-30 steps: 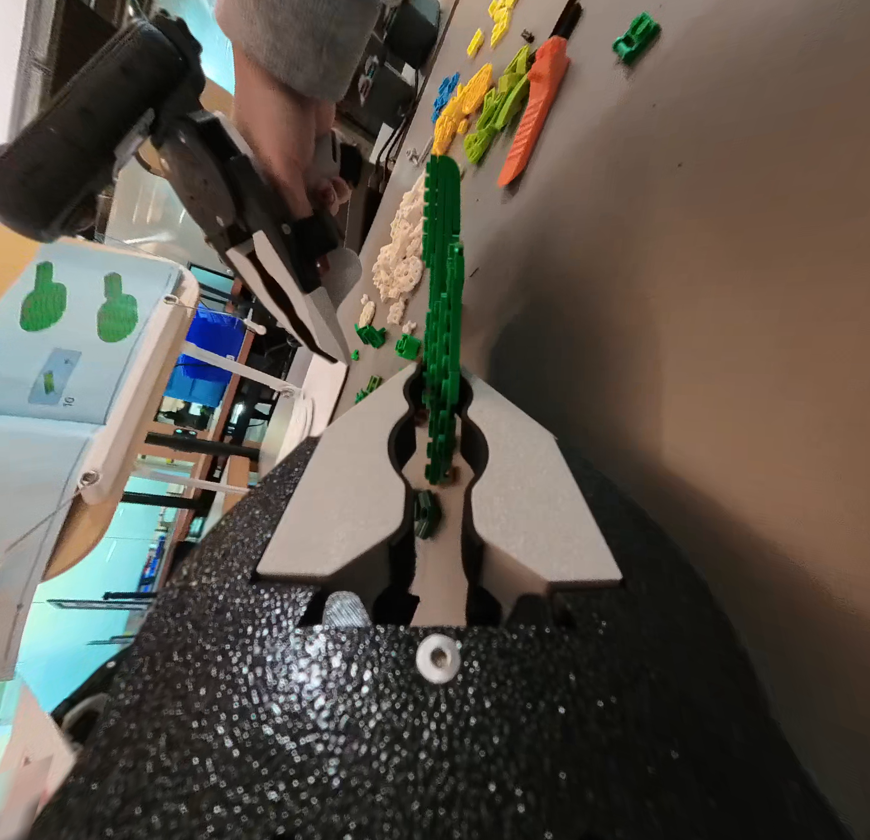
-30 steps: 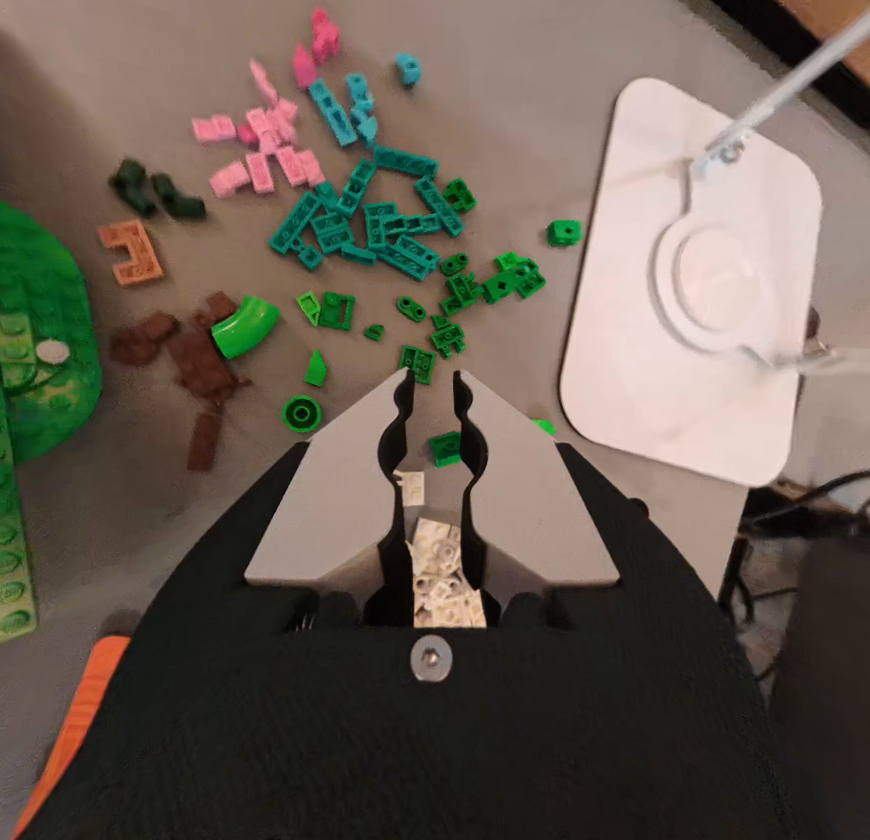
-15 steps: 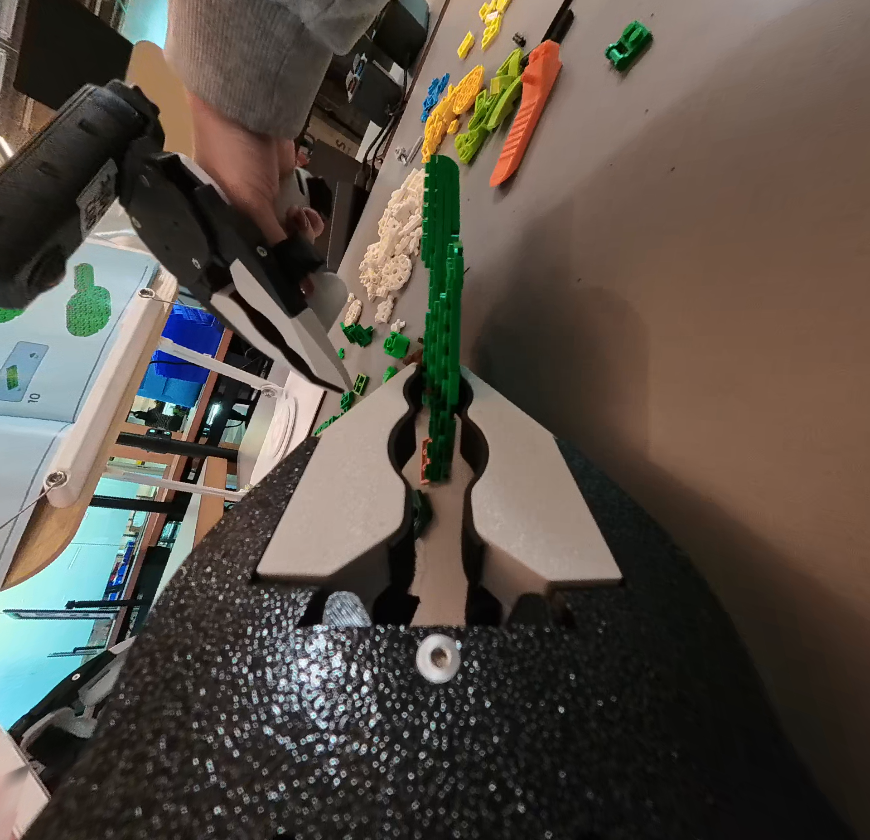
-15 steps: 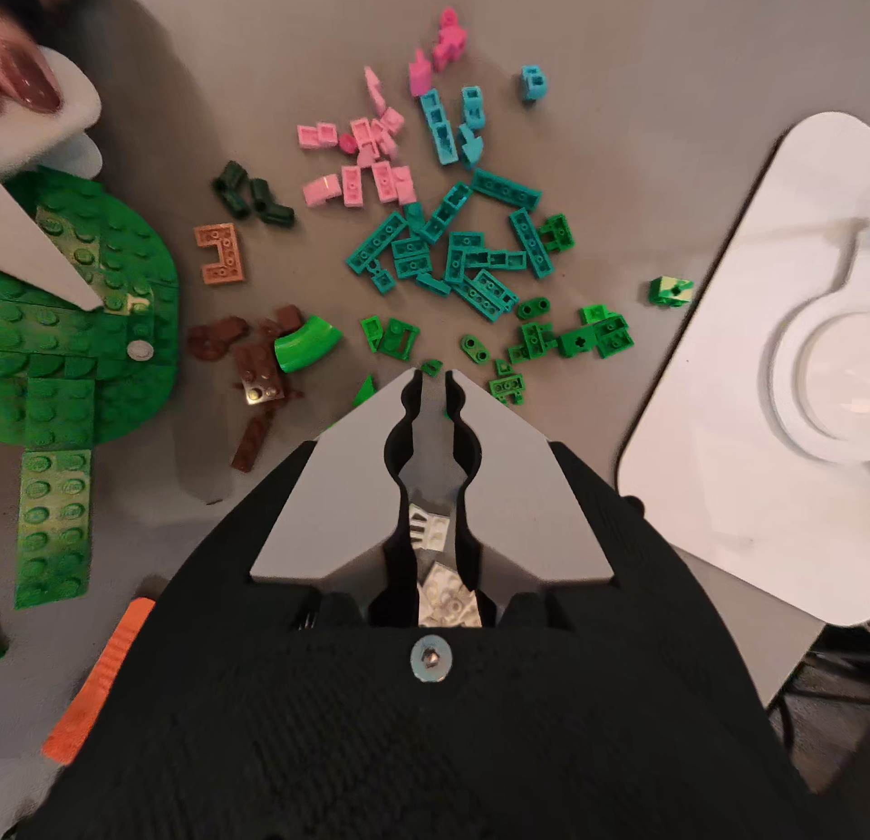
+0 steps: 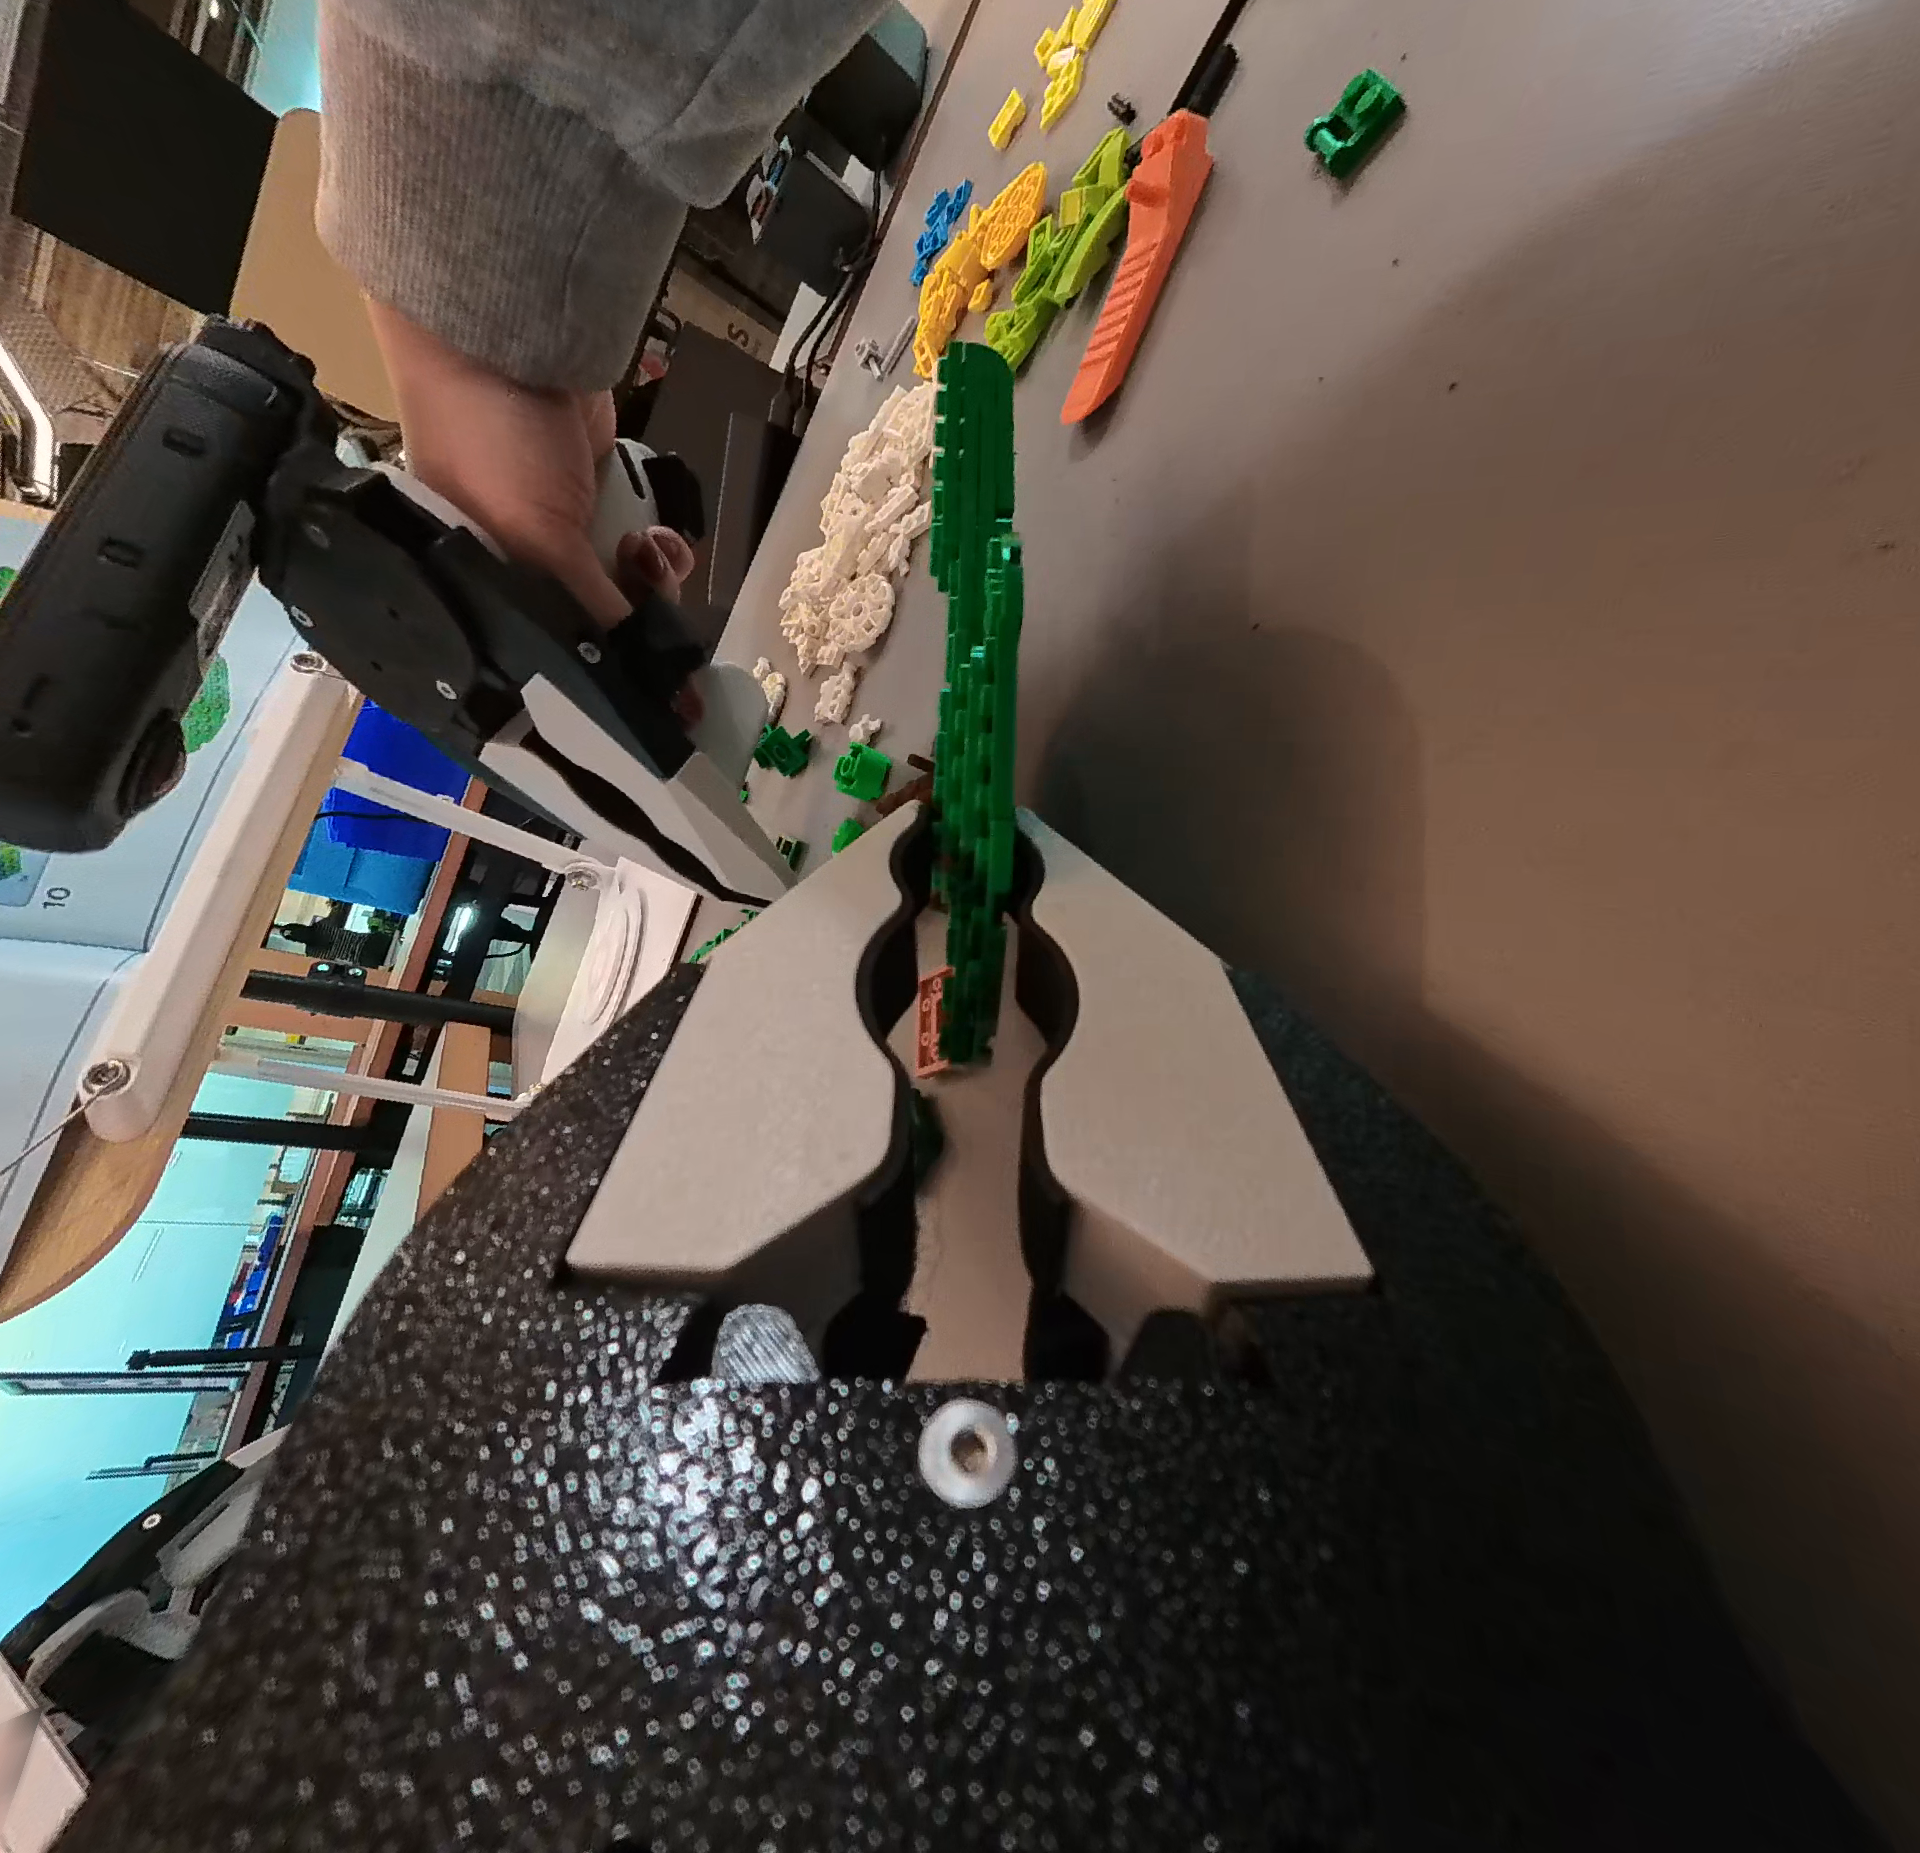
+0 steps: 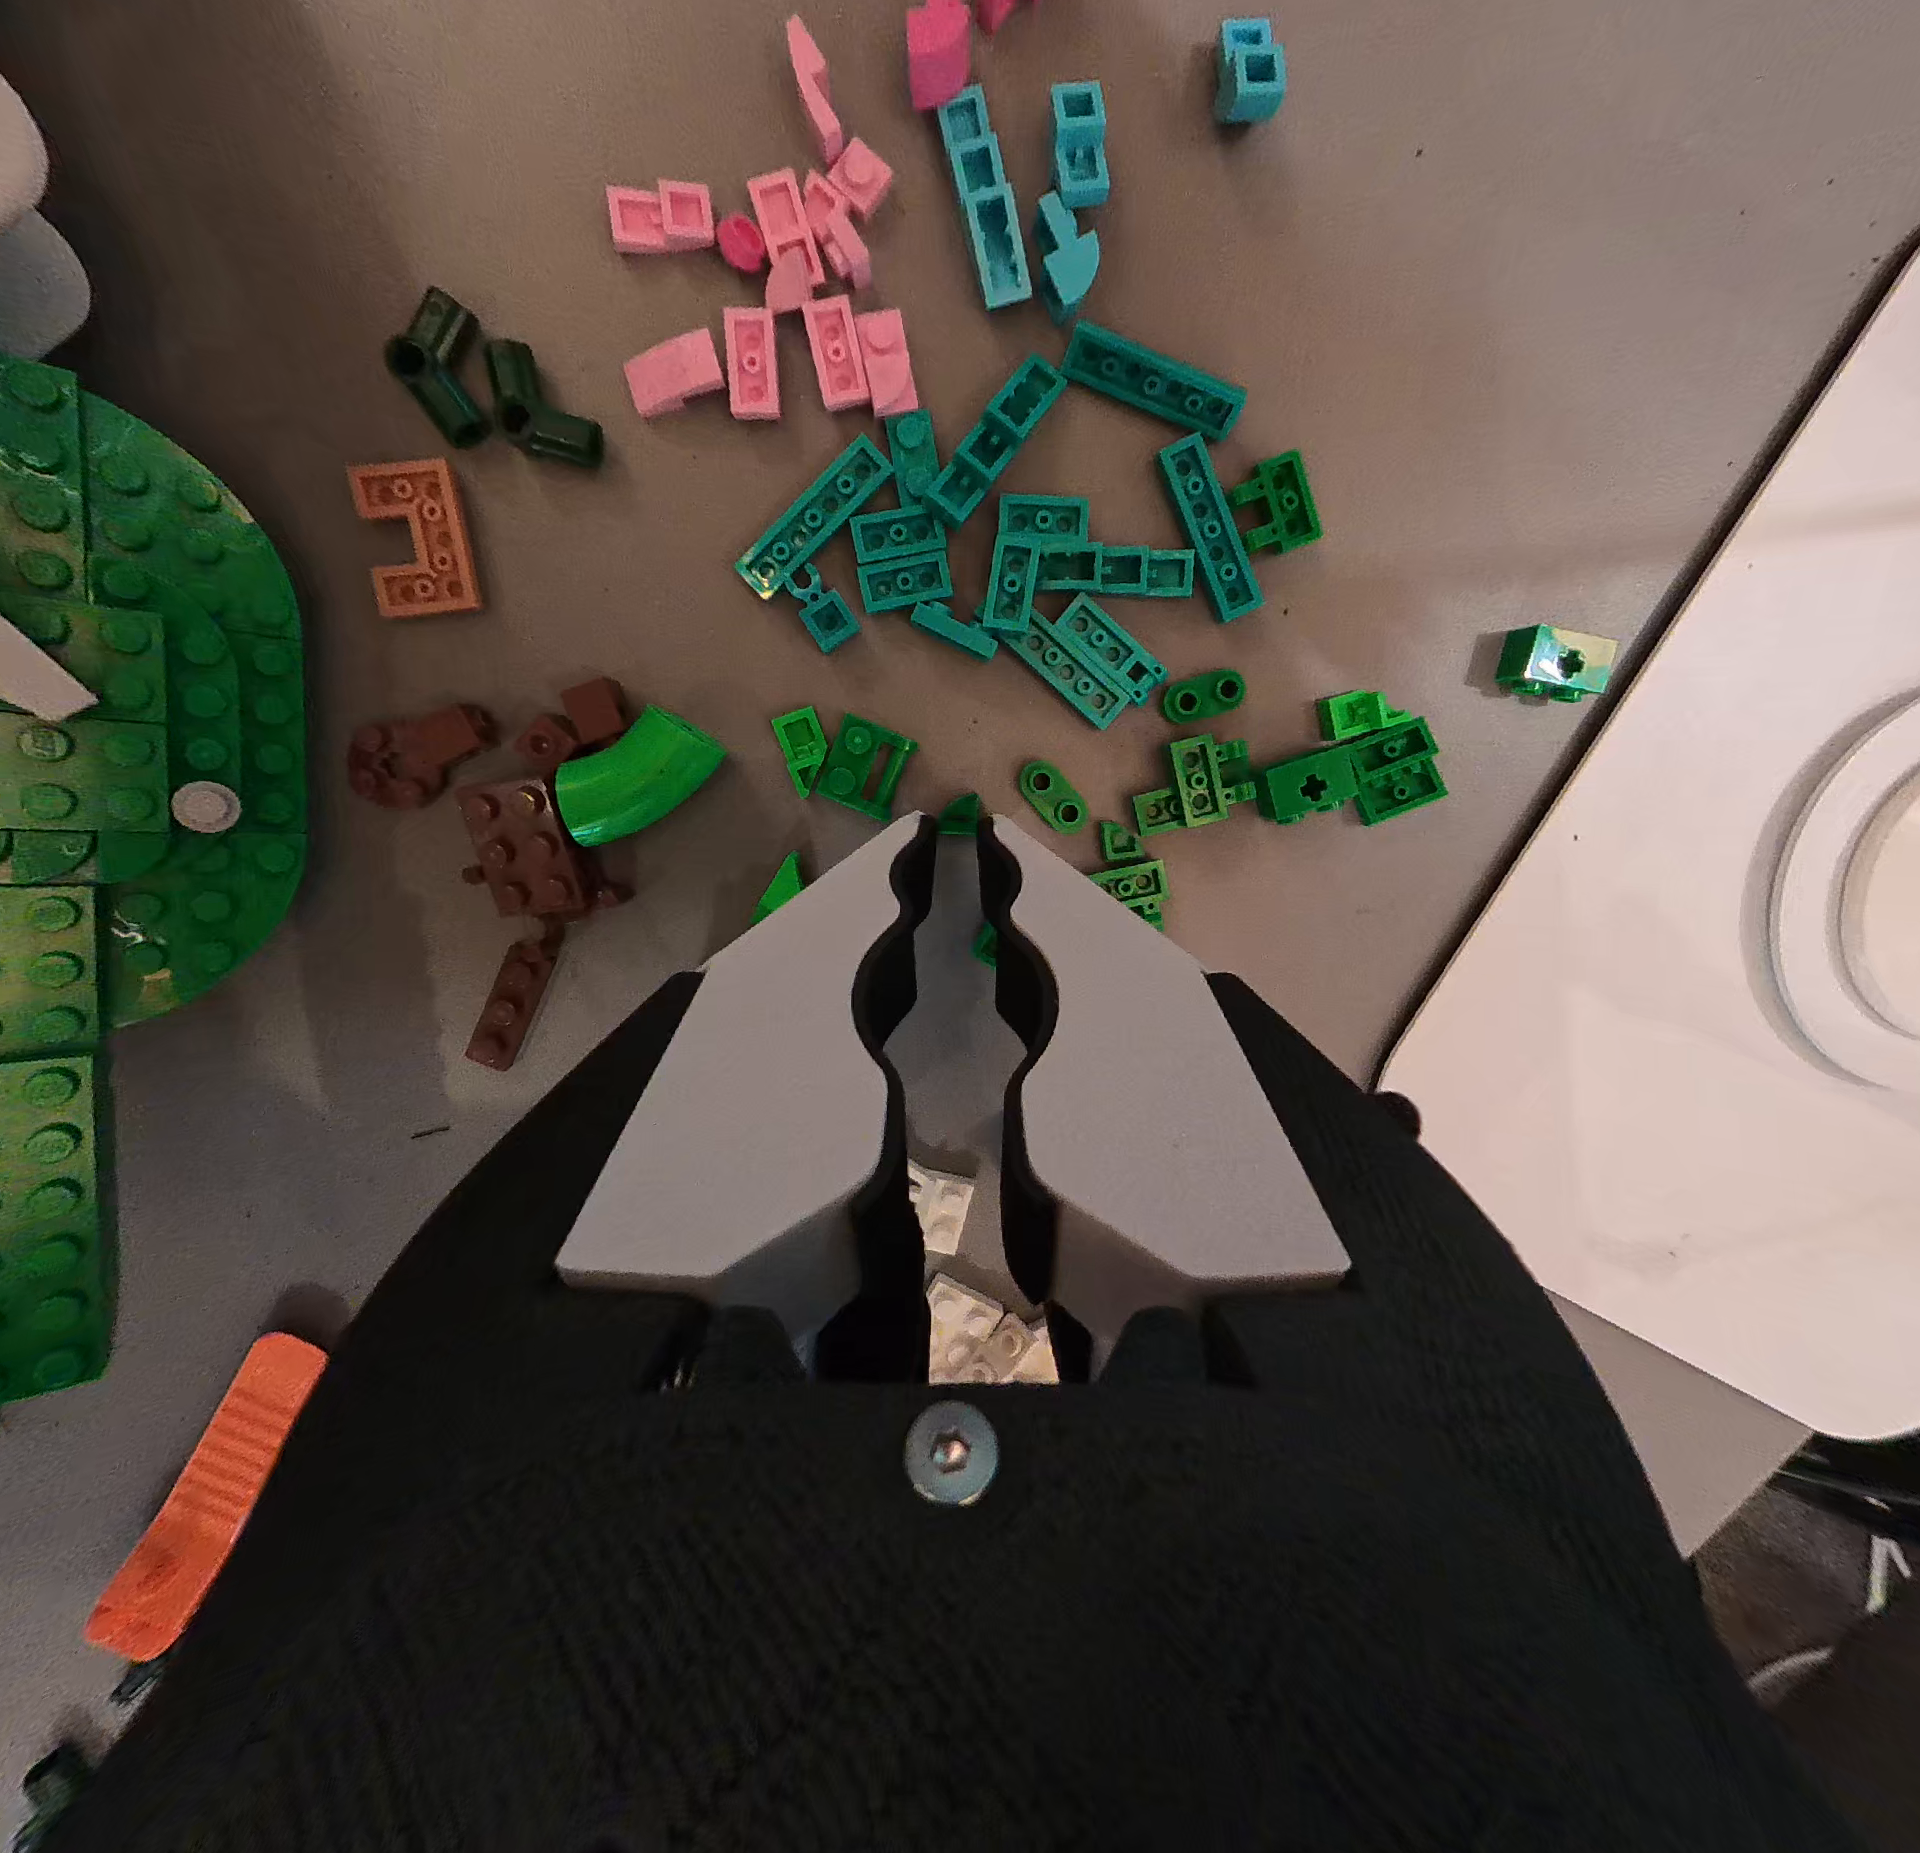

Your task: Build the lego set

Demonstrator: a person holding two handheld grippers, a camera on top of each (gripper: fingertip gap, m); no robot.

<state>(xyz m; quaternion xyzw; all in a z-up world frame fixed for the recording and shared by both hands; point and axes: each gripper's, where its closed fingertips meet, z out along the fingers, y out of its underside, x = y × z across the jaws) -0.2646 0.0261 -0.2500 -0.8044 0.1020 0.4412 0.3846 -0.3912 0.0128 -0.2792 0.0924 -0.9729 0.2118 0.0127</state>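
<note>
Being clamped edge-on between the fingertips of the left gripper (image 5: pixel 971 847) is a long green plate build (image 5: pixel 971 577), which is lying stretched out along the grey table (image 5: pixel 1455 660), with a small orange corner plate (image 5: pixel 932 1024) lying just beside it between the fingers. The right gripper (image 6: pixel 956 837), held by a hand (image 5: pixel 520 473) in a grey sleeve, is being kept low over the scattered bright green pieces (image 6: pixel 1299 775), its jaws drawn almost together; a small green piece (image 6: pixel 958 814) is, by the look of it, being pinched at the very tips. That hold is being judged the weak point: so little of the piece is being gripped that it could be squeezed out sideways or dropped among the look-alike parts around it. Neighbouring pieces, the brown plates (image 6: pixel 520 847) and the teal bricks (image 6: pixel 1039 556) among them, could be knocked by the broad fingers. The plate build is being held only at one end, so it could be twisted, or its stacked layers prised apart, if it is being lifted or pressed on far from the clamp.
</note>
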